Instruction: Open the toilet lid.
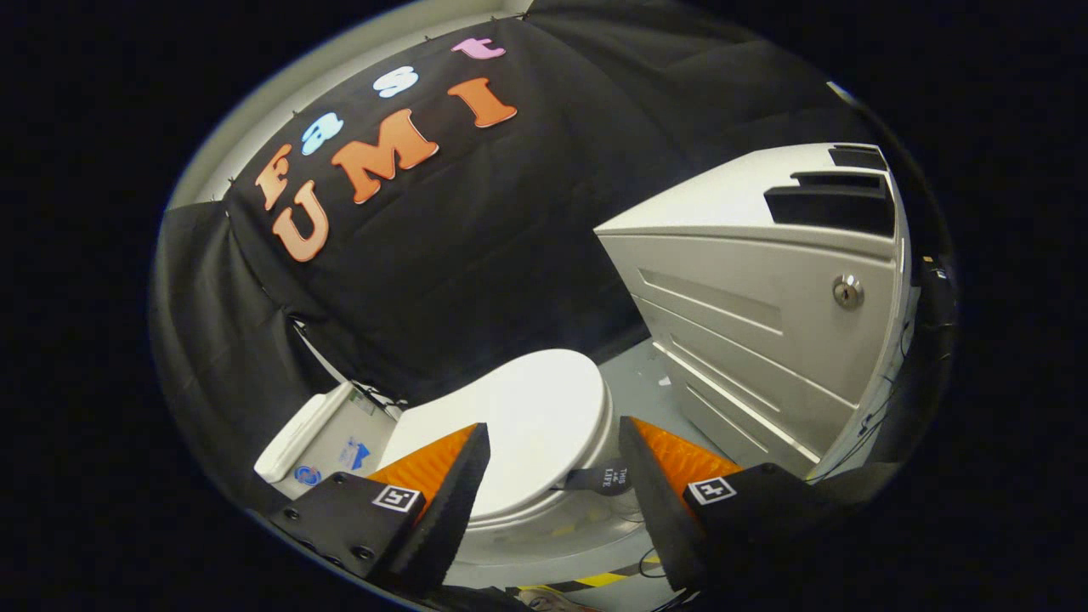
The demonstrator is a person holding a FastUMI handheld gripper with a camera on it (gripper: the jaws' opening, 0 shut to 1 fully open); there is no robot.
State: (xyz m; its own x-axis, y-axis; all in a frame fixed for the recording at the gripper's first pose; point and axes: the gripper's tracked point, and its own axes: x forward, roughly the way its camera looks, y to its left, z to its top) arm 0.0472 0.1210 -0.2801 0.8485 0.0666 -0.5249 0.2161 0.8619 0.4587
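Note:
A white toilet with its lid down lies just ahead of my fingers and partly between them. A dark strap tag hangs at the lid's front rim, close to the right finger. The white tank stands behind the left finger against the black cloth. My gripper is open, both fingers wide apart and above the lid, touching nothing.
A white cabinet with drawers and a round lock stands to the right of the toilet. Grey floor runs between them. Yellow and black tape marks the floor below the bowl. Black cloth walls close in the back.

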